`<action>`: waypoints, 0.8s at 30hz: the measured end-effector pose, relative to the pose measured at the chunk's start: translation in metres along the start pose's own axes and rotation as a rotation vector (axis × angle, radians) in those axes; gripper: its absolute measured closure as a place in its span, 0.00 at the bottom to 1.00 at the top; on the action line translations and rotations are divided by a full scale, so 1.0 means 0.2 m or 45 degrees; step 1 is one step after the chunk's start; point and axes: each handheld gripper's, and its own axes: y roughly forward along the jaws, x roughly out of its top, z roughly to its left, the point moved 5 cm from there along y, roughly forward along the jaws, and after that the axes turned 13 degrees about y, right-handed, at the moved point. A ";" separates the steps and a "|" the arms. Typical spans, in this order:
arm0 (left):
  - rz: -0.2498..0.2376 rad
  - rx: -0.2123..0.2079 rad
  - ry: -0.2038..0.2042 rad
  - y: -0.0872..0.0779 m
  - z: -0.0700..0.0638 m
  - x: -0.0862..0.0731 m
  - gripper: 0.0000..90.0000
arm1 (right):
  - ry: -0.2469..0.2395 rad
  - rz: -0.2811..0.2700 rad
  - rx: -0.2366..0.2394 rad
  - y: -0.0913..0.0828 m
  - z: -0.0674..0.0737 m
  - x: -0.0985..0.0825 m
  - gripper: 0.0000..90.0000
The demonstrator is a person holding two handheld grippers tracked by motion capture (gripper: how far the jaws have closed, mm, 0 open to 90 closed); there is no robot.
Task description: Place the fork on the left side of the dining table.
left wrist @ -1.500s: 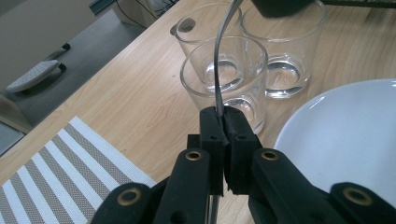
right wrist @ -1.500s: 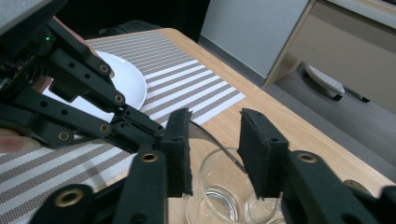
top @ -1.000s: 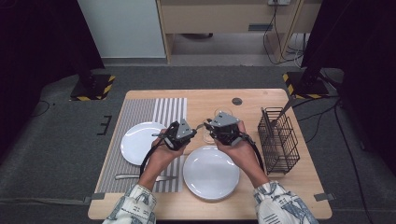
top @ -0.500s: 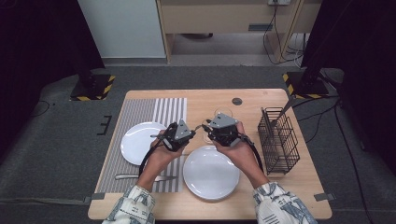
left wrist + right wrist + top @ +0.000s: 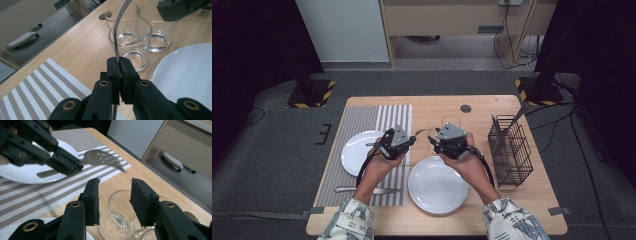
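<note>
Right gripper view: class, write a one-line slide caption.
Right gripper open above a glass; left gripper holds a fork.

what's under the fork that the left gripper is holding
The fork, clamped in the left gripper, hangs over the striped mat and bare table. Its handle end is hidden.

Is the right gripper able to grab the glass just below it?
Probably yes. The right gripper has just been opening its fingers, nothing between them, and the nearest glass stands right beneath. The fork in the left gripper hangs off to the side, not blocking.
</note>
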 end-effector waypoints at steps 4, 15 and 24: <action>-0.002 0.000 -0.003 -0.01 0.01 0.00 0.97 | -0.005 -0.003 0.004 0.00 0.00 -0.01 0.67; -0.002 0.012 0.000 -0.03 0.03 -0.01 0.97 | -0.013 0.014 0.010 0.00 0.00 -0.03 0.72; 0.003 0.017 0.000 -0.04 0.04 -0.01 0.97 | -0.012 0.040 0.010 0.00 0.00 -0.08 0.68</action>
